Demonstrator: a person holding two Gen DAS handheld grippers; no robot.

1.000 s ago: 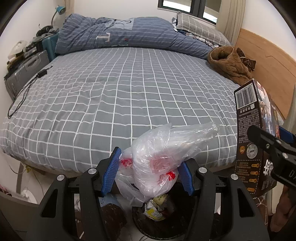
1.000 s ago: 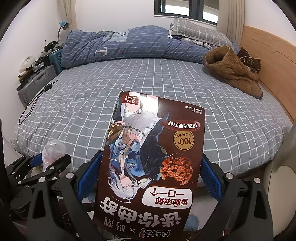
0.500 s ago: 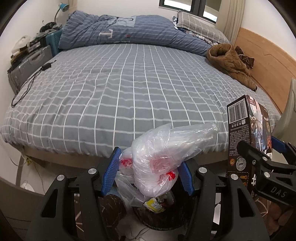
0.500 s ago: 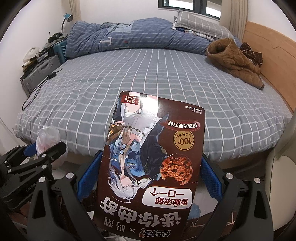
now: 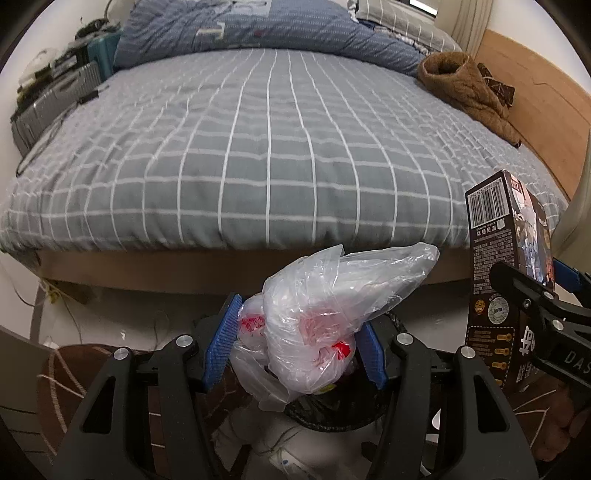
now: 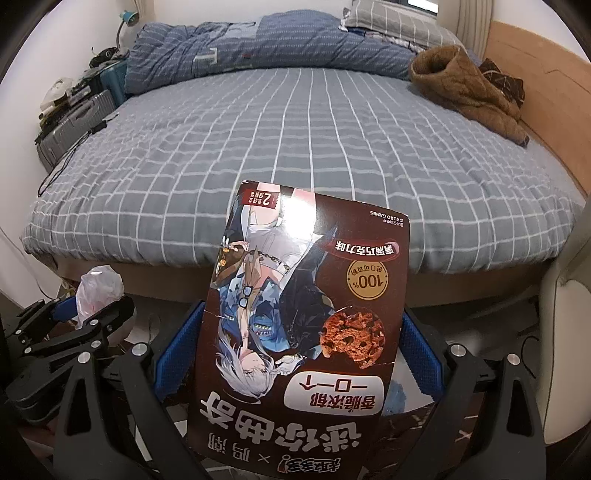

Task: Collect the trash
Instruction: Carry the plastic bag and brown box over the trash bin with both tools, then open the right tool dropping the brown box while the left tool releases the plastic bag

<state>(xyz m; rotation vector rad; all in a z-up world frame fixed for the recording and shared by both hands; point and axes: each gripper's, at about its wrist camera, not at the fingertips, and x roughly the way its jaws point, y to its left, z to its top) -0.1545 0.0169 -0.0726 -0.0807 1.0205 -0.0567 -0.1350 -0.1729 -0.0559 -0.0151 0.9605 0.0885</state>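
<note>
Both hand-held grippers are being lowered below the bed: the left hand-held gripper is clamping a bag, the right hand-held gripper a box.

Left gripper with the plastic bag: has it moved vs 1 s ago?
Yes. The left gripper, shut on the plastic bag, has dropped: the bed edge now sits higher in the left wrist view, above the bag.

Checked bed bearing rumpled duvet, brown jacket

The plastic bag hides most of the dark bin below.
</note>
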